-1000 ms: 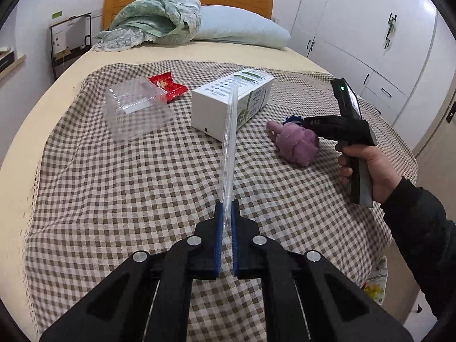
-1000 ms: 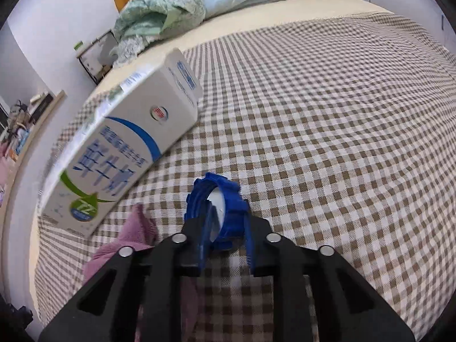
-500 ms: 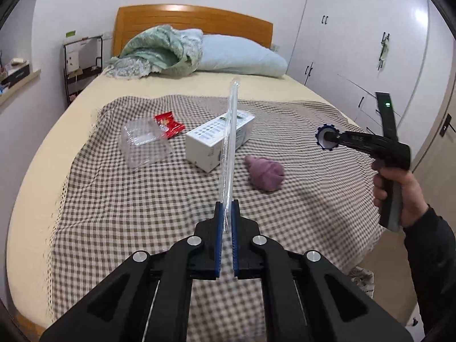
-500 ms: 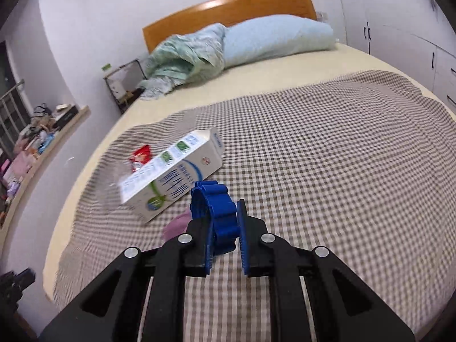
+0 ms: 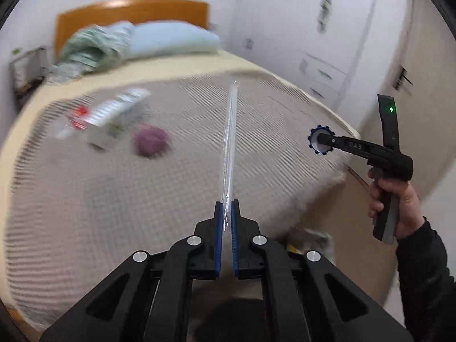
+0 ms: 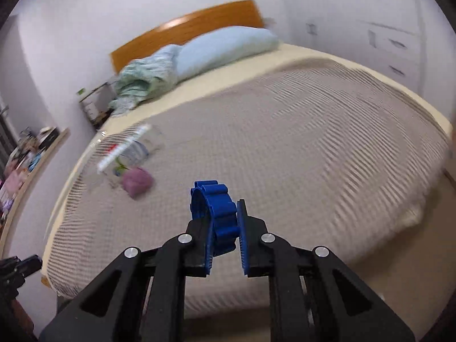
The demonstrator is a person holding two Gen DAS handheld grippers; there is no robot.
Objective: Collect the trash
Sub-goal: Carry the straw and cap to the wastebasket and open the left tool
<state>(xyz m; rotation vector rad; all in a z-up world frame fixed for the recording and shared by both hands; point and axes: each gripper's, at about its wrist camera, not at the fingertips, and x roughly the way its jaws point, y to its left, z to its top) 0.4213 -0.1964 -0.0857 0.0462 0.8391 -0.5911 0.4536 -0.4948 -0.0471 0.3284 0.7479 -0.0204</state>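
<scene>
My left gripper (image 5: 227, 213) is shut on a long clear plastic strip (image 5: 230, 139) that sticks out forward over the bed. My right gripper (image 6: 225, 219) is shut on a blue ridged bottle cap (image 6: 215, 208); the cap also shows in the left wrist view (image 5: 320, 143) at the right, held off the bed's corner. On the checked blanket lie a milk carton (image 5: 114, 114), a red wrapper (image 5: 78, 115), a clear plastic box (image 5: 61, 132) and a purple crumpled wad (image 5: 151, 141), all blurred.
The checked blanket (image 6: 285, 148) covers the bed, with a blue pillow (image 6: 225, 48) and green bedding (image 6: 142, 79) at the wooden headboard. White wardrobes (image 5: 322, 42) stand on the right. A pale bag (image 5: 310, 242) lies on the floor by the bed's corner.
Both grippers have pulled back from the bed and swung right, each still holding its item. The carton and purple wad now look smaller and farther left.
</scene>
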